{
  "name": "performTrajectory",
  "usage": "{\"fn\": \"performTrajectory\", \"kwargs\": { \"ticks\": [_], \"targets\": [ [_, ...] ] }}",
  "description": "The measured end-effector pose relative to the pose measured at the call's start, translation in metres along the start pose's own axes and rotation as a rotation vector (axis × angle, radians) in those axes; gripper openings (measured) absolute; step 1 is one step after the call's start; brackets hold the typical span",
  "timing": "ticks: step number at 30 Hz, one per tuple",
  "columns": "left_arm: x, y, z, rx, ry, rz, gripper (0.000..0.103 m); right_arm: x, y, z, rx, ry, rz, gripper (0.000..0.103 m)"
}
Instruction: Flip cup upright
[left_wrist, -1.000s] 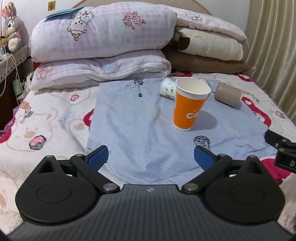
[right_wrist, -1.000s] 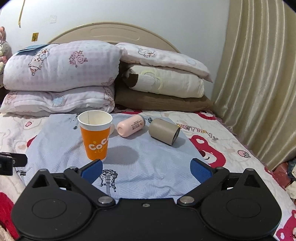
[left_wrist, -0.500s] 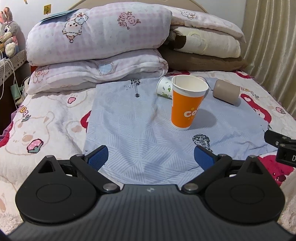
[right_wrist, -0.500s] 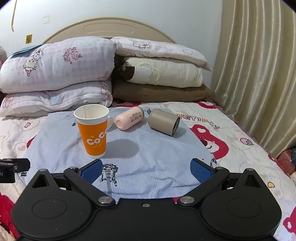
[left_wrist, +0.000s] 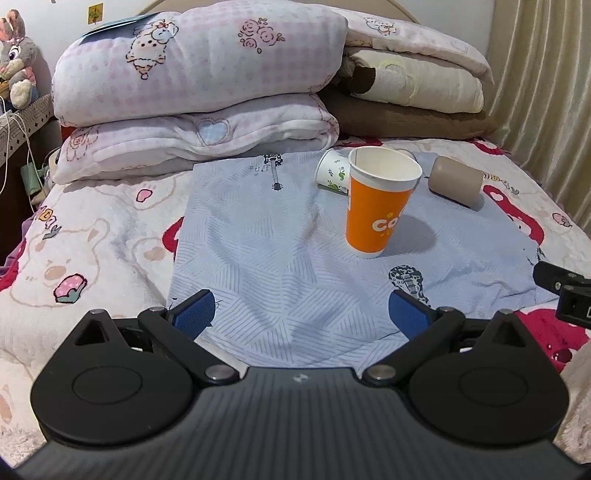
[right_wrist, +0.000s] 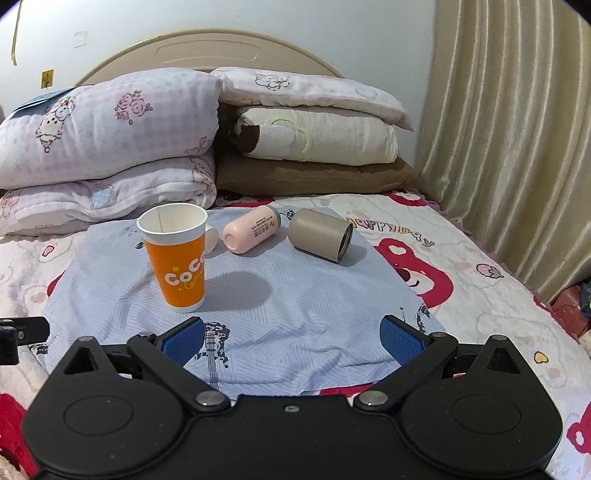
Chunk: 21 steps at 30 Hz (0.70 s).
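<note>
An orange paper cup (left_wrist: 378, 206) (right_wrist: 176, 258) stands upright on a light blue cloth (left_wrist: 280, 266) (right_wrist: 295, 306) on the bed. Behind it a white cup with green print (left_wrist: 332, 171) lies on its side; the right wrist view shows only its edge (right_wrist: 211, 240). A pink cup (right_wrist: 251, 229) and a taupe cup (left_wrist: 456, 181) (right_wrist: 320, 234) lie on their sides to the right. My left gripper (left_wrist: 301, 317) is open and empty, short of the orange cup. My right gripper (right_wrist: 293, 341) is open and empty, near the cloth's front edge.
Stacked pillows and folded quilts (left_wrist: 199, 85) (right_wrist: 306, 136) fill the back of the bed. Curtains (right_wrist: 517, 147) hang on the right. A plush toy (left_wrist: 16, 70) sits on a shelf at the left. The bedsheet (left_wrist: 92, 229) surrounds the cloth.
Both grippers have drawn slightly back and shifted; the cups sit a little differently in the views. No object has moved. Both grippers stay open.
</note>
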<state>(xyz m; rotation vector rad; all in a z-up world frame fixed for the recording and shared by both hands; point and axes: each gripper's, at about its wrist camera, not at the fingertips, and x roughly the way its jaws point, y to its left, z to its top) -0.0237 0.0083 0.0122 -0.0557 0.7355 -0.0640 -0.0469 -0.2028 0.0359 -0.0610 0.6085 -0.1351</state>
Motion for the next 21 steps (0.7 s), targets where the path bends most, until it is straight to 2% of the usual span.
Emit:
{"fn": "performTrajectory", "kwargs": {
  "ticks": [21],
  "targets": [
    [-0.0029, -0.0011, -0.0006, -0.001, -0.025, 0.013, 0.103, 0.0002, 0.0006, -0.0009, -0.002, 0.005, -0.002, 0.102]
  ]
}}
